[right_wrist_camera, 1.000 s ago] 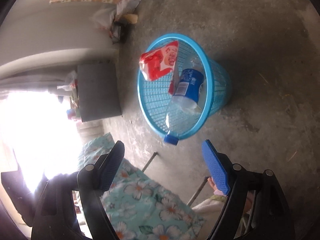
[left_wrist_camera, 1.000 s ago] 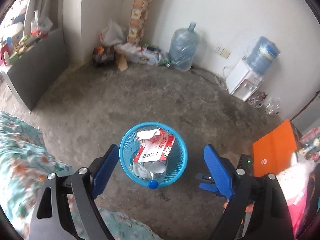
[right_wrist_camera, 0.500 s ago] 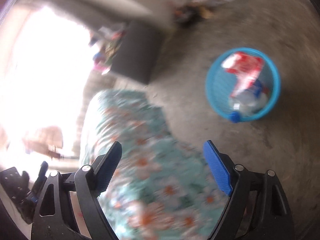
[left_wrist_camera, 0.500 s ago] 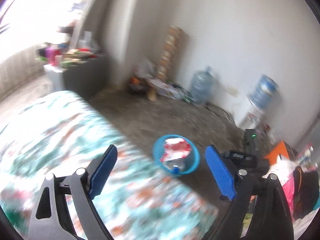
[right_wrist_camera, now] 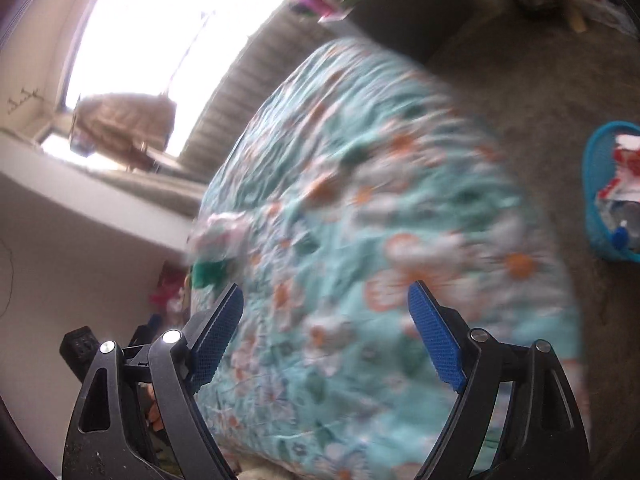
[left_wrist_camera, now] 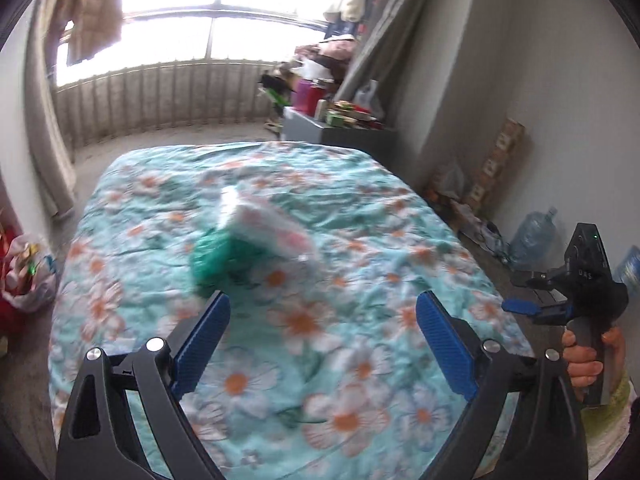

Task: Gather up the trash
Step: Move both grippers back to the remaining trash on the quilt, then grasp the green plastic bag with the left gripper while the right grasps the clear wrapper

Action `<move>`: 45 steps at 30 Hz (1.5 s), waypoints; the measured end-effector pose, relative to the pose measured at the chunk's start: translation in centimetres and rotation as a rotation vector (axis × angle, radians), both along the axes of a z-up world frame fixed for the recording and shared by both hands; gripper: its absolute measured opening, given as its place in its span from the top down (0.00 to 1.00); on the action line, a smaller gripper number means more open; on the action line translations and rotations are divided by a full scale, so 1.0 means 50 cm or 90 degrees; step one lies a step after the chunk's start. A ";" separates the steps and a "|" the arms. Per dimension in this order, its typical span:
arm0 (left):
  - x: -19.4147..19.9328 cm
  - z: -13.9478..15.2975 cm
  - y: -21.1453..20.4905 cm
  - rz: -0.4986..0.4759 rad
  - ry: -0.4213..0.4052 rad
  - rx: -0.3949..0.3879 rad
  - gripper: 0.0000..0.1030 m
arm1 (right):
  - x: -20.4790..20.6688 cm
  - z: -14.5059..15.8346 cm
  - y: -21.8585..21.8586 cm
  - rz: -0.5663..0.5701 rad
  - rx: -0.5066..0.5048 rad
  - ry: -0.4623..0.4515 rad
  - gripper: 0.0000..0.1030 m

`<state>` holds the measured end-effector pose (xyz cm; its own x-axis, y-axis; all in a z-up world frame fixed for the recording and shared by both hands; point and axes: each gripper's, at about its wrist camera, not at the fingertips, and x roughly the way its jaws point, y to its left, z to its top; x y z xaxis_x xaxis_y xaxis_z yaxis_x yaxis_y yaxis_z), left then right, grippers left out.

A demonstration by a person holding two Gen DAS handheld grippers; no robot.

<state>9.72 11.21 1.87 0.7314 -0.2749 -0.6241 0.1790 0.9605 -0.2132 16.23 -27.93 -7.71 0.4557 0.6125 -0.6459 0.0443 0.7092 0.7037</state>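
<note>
Turquoise floral bedding point(left_wrist_camera: 360, 340) now fills both wrist views, where a second ago both cameras looked down at the blue mesh waste basket point(right_wrist_camera: 600, 184) on the concrete floor. Both hands have swung away from the basket to the bed. The basket, holding a red-and-white wrapper and a plastic bottle, now sits well apart at the right edge of the right wrist view. The left gripper point(left_wrist_camera: 322, 344) has just been opening and stands wide with nothing between its pads; the right gripper point(right_wrist_camera: 324, 332) also gapes empty. On the bedspread lie a crumpled green bag point(left_wrist_camera: 220, 260) and, touching it, a blurred white-and-pink packet point(left_wrist_camera: 268, 228), just ahead of the left gripper. By the look of it, one drop-off is finished and these two are the next trash to collect. Motion blur hides their finer detail.
</note>
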 end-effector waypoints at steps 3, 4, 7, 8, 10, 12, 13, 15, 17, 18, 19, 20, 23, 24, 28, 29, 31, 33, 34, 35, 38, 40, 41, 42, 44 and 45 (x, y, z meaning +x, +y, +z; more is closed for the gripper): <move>0.004 -0.016 0.037 0.033 0.004 -0.005 0.11 | 0.029 0.001 0.070 0.052 0.018 0.016 0.22; 0.008 -0.023 0.048 0.042 -0.001 -0.003 0.11 | 0.038 -0.001 0.090 0.068 0.028 0.022 0.22; 0.022 -0.039 0.069 0.073 -0.023 0.038 0.11 | 0.067 -0.014 0.151 0.112 0.090 0.052 0.22; 0.028 -0.045 0.073 0.080 -0.031 0.053 0.11 | 0.080 -0.022 0.169 0.121 0.117 0.066 0.22; 0.045 -0.059 0.076 0.085 -0.039 0.083 0.11 | 0.109 -0.042 0.200 0.128 0.171 0.098 0.23; 0.063 -0.070 0.071 0.081 -0.047 0.104 0.14 | 0.139 -0.065 0.229 0.125 0.215 0.134 0.25; 0.073 -0.076 0.070 0.075 -0.049 0.109 0.16 | 0.152 -0.075 0.238 0.121 0.227 0.148 0.26; 0.099 -0.087 0.070 0.070 -0.035 0.111 0.23 | 0.181 -0.096 0.260 0.107 0.246 0.172 0.29; 0.122 -0.097 0.074 0.070 -0.016 0.098 0.28 | 0.201 -0.104 0.269 0.101 0.262 0.185 0.30; 0.135 -0.102 0.078 0.071 -0.007 0.088 0.30 | 0.213 -0.102 0.271 0.099 0.276 0.186 0.30; 0.147 -0.106 0.081 0.074 0.003 0.082 0.34 | 0.224 -0.102 0.274 0.097 0.291 0.189 0.31; 0.157 -0.112 0.083 0.077 0.011 0.078 0.38 | 0.231 -0.102 0.273 0.094 0.298 0.194 0.32; 0.183 -0.130 0.089 0.080 0.036 0.069 0.47 | 0.256 -0.112 0.282 0.092 0.305 0.213 0.37; 0.187 -0.134 0.089 0.079 0.041 0.068 0.48 | 0.263 -0.118 0.288 0.092 0.306 0.217 0.39; 0.193 -0.143 0.092 0.087 0.050 0.062 0.57 | 0.266 -0.115 0.306 0.106 0.295 0.222 0.42; 0.194 -0.144 0.094 0.091 0.051 0.059 0.62 | 0.265 -0.117 0.312 0.109 0.292 0.223 0.42; 0.194 -0.142 0.097 0.098 0.054 0.053 0.67 | 0.271 -0.118 0.322 0.110 0.289 0.227 0.48; 0.194 -0.140 0.101 0.103 0.055 0.044 0.70 | 0.277 -0.123 0.327 0.109 0.290 0.233 0.54; 0.193 -0.138 0.101 0.104 0.054 0.041 0.70 | 0.278 -0.125 0.328 0.107 0.294 0.237 0.59; 0.191 -0.137 0.102 0.105 0.053 0.039 0.72 | 0.279 -0.131 0.326 0.104 0.307 0.244 0.62; 0.186 -0.134 0.101 0.106 0.051 0.042 0.74 | 0.277 -0.145 0.306 0.092 0.333 0.259 0.78; 0.183 -0.133 0.100 0.106 0.051 0.043 0.74 | 0.274 -0.150 0.298 0.085 0.350 0.263 0.83; 0.182 -0.133 0.100 0.107 0.051 0.043 0.75 | 0.272 -0.151 0.294 0.081 0.357 0.263 0.84; 0.181 -0.132 0.100 0.108 0.051 0.044 0.76 | 0.268 -0.150 0.286 0.078 0.361 0.261 0.86; 0.178 -0.130 0.099 0.109 0.052 0.046 0.76 | 0.261 -0.145 0.272 0.073 0.366 0.255 0.89; 0.172 -0.128 0.098 0.109 0.051 0.045 0.77 | 0.256 -0.140 0.267 0.072 0.365 0.249 0.90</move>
<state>18.33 16.10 -4.51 0.7110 -0.1046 -0.6954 -0.0032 0.9884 -0.1519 29.04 -14.58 -14.69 0.1701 0.9352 -0.3105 0.3181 0.2461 0.9155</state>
